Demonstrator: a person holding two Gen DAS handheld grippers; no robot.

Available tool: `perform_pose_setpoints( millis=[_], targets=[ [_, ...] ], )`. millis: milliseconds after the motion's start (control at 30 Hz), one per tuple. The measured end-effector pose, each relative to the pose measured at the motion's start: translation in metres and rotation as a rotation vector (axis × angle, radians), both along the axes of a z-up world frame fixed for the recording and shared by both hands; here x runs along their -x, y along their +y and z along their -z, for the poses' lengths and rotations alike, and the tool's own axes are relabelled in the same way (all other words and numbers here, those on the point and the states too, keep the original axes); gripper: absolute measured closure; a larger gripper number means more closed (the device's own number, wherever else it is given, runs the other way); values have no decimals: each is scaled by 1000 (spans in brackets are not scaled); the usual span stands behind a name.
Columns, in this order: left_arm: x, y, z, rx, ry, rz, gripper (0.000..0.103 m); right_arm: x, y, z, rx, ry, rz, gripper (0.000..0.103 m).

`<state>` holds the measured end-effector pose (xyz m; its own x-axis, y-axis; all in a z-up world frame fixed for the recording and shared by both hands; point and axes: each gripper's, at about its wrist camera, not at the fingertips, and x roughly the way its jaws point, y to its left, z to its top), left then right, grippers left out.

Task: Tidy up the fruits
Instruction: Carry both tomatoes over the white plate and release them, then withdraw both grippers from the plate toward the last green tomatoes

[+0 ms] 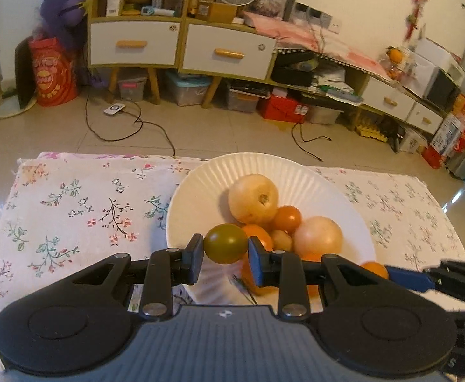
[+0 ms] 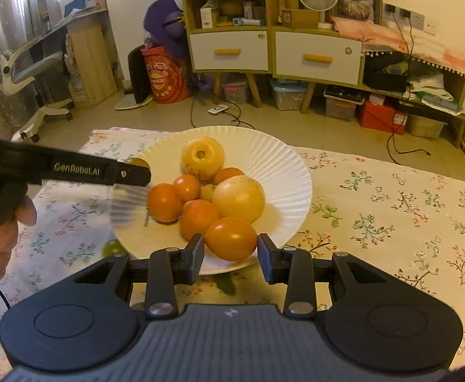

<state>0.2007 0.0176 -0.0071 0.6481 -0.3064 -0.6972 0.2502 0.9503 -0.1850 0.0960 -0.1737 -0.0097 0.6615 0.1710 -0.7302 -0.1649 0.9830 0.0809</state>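
Observation:
A white fluted plate (image 1: 264,162) (image 2: 264,146) on the floral cloth holds two large pale yellow fruits (image 1: 253,198) (image 2: 238,198) and several small orange fruits (image 1: 287,219) (image 2: 164,202). My left gripper (image 1: 226,248) is shut on a small dark green round fruit (image 1: 225,242), held above the plate's near left part. My right gripper (image 2: 231,244) is shut on an orange fruit (image 2: 230,237) over the plate's near rim. In the left wrist view the right gripper (image 1: 401,277) reaches in from the right with that orange fruit (image 1: 374,269). In the right wrist view the left gripper (image 2: 135,172) reaches in over the plate's left rim.
The floral tablecloth (image 1: 73,207) (image 2: 391,207) covers the table, whose far edge drops to the tiled floor. A person's hand (image 2: 0,232) grips the left tool. A small green patch (image 2: 113,248) shows on the cloth by the plate's left rim. Cabinets and boxes line the far wall.

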Motion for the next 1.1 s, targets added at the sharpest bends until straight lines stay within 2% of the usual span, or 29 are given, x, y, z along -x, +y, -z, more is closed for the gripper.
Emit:
perform_pose_setpoints(
  millis=[433,733,833,900,967,1100],
  targets=[
    [-16,-4,9,16,22,-9,96,-9,-4,5,-43,10,25,70],
    [-16,-8,6,-19,12,-3,96,-10,-1,6,-36,15,15,69],
    [-15,-9,4,-28,2,0,91,-10,-3,4,-39,9,24,62],
    [-14,-9,3,-34,-2,1,84,-10,-4,2,-36,5,26,60],
    [-12,-8,2,-34,-6,-3,77,-9,-4,1,-33,3,33,53],
    [-7,-4,0,-30,-3,-6,71,-9,-5,0,-28,3,41,49]
  ],
)
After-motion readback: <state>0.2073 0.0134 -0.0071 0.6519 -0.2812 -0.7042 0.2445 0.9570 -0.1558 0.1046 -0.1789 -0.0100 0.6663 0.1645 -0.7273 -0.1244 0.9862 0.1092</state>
